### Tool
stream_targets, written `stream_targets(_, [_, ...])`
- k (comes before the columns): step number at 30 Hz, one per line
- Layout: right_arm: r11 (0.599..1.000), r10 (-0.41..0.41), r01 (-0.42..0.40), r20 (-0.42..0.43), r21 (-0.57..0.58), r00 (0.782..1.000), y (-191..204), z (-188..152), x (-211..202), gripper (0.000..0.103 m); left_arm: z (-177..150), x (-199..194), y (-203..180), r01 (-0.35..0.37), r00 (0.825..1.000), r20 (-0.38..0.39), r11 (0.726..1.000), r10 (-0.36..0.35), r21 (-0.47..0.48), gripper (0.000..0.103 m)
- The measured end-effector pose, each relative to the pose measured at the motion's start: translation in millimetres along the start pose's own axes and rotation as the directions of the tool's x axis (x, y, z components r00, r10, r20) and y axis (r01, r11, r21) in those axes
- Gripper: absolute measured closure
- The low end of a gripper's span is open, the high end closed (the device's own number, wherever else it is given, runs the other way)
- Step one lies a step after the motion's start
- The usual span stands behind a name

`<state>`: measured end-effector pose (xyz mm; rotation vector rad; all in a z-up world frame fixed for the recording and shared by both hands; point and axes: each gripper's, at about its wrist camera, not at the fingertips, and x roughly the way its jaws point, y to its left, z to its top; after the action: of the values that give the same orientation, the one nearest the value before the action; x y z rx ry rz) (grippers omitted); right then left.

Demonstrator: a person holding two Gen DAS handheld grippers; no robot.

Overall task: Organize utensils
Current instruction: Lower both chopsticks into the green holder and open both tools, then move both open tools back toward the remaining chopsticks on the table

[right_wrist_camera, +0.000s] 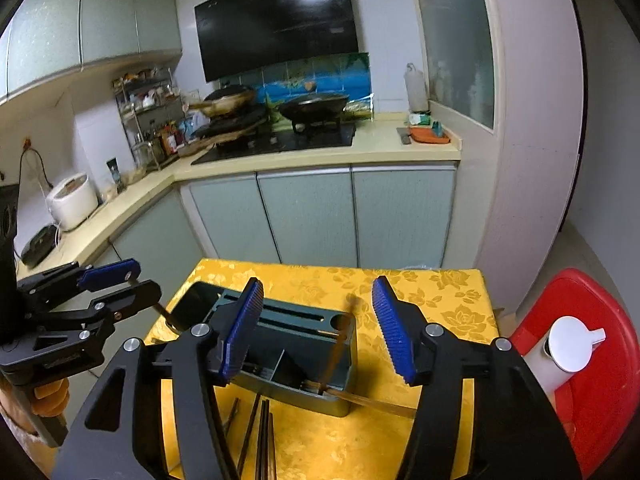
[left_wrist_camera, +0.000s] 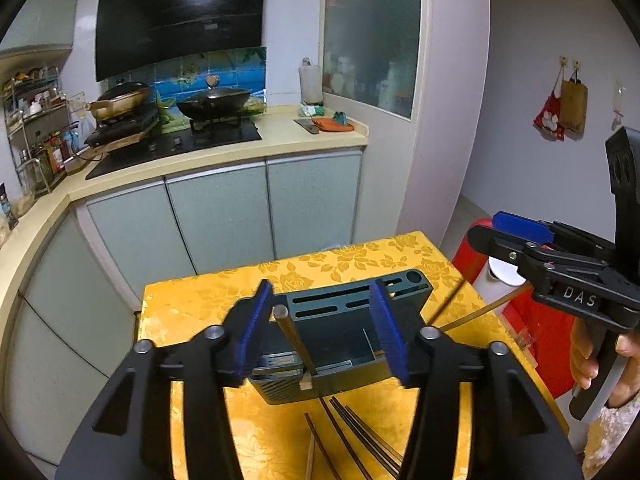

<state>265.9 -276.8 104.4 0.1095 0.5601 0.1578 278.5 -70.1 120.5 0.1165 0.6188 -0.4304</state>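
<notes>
At the bottom of both frames, loose chopsticks [left_wrist_camera: 352, 440] lie on the yellow table [left_wrist_camera: 208, 300] before the utensil holder [left_wrist_camera: 340, 332], both claws spread and empty; light, stiff, slippery sticks, best pinched mid-length.

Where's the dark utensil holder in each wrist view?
Left wrist view: the utensil holder sits at centre, low in the picture, on the yellow tablecloth, framed by the blue fingers.
Right wrist view: the utensil holder sits left of centre, low in the picture, partly behind one blue finger.
Shared landmark: the black range hood above the stove.
</notes>
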Motion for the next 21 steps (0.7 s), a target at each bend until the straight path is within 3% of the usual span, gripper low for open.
stream_targets(10, [0.997, -0.055, 0.06, 0.096, -0.051, 0.994, 7, -1, -34, 0.048, -9, -34, -4, -0.069, 0.994, 0.09, 0.997, 0.066, 0.028, 0.022])
stream_targets(21, [0.992, -0.082, 0.095, 0.144, -0.08, 0.986, 11, -28, -65, 0.048, -43, -49, -8, -0.107, 0.991, 0.083, 0.994, 0.106, 0.013, 0.02])
